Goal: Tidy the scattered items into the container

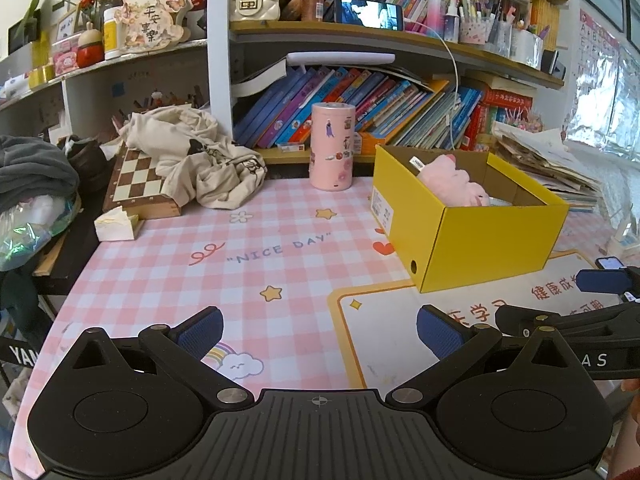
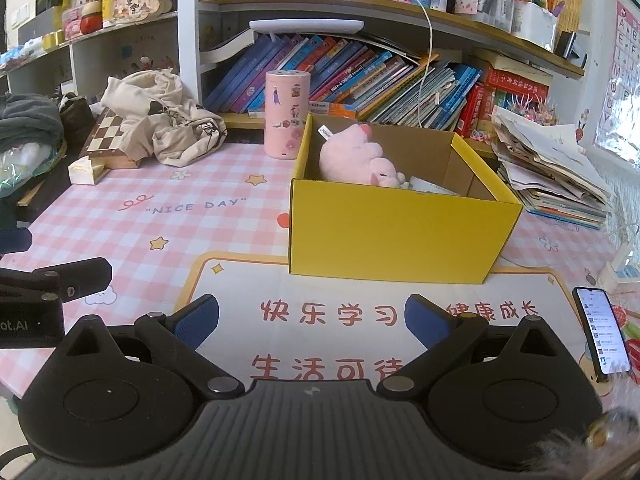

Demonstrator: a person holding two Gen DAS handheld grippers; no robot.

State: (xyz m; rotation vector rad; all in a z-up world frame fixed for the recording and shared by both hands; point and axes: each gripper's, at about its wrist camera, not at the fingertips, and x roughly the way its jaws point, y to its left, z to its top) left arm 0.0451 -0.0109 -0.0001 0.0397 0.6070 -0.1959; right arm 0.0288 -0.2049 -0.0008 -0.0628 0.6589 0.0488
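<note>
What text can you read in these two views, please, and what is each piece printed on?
"NICE DAY": checked desk mat.
"快乐学习", "生活可待": white panel of the mat.
"平安喜樂": rabbit plaque on the shelf.
Book spines, box label, phone screen: too small to read.

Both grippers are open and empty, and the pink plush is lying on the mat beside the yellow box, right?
Not quite. The pink plush lies inside the yellow box, not beside it; the right wrist view shows this. Both grippers, left and right, are open and empty.
</note>
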